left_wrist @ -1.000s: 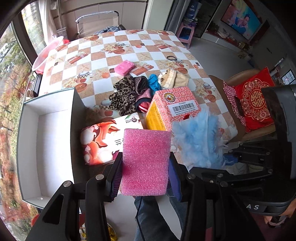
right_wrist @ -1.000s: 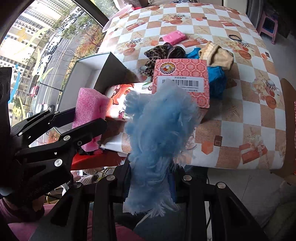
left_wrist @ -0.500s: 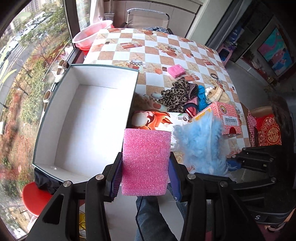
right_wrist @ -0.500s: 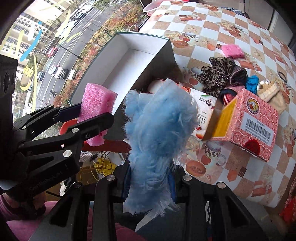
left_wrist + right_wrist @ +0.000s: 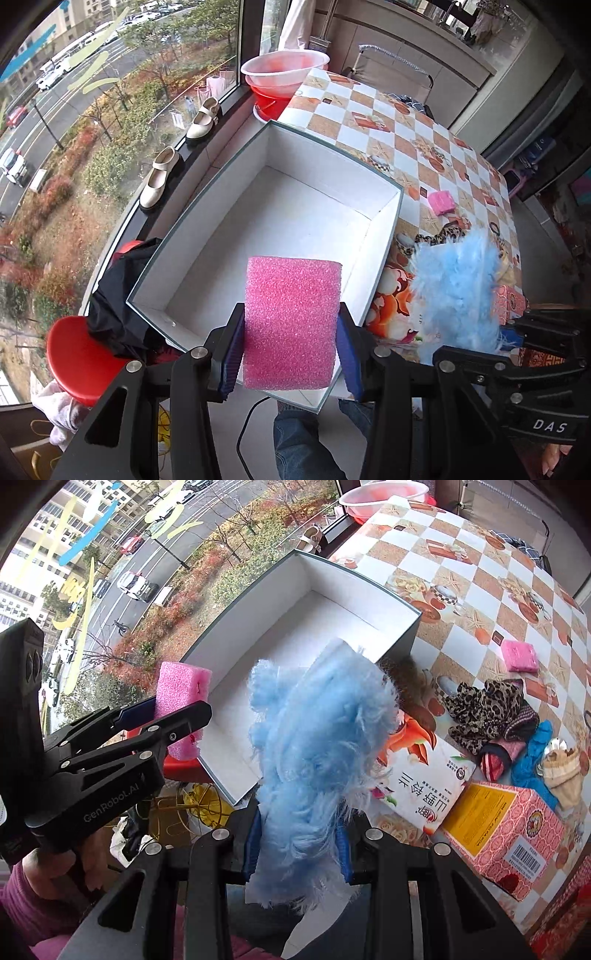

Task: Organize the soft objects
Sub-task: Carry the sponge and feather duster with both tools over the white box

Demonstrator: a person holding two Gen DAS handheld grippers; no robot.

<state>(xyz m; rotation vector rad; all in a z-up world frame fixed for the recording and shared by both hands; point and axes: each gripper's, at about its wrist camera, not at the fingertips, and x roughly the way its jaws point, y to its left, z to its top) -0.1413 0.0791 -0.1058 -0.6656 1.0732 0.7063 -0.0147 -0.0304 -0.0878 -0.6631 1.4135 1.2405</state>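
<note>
**Both tools loaded above the white box**

The left tool is clamped on a pink foam sponge, its blue pads pressing the sponge's two sides at the lower centre of the left wrist view. The sponge stands upright between the fingers, in front of the near end of the open white box, which fills the middle of that frame.

The right tool is clamped on a fluffy light-blue item that rises from the fingers through the centre of the right wrist view and hides part of the box's near right corner. In that view the left tool shows at the left edge with the sponge beside the box's near wall.

The box sits on the left edge of a checkered table. To its right lie a flower-printed tissue pack, a red patterned carton, a heap of leopard-print and coloured cloth, and a small pink pad farther up the frame. Both items are held above the table, not in the box.
</note>
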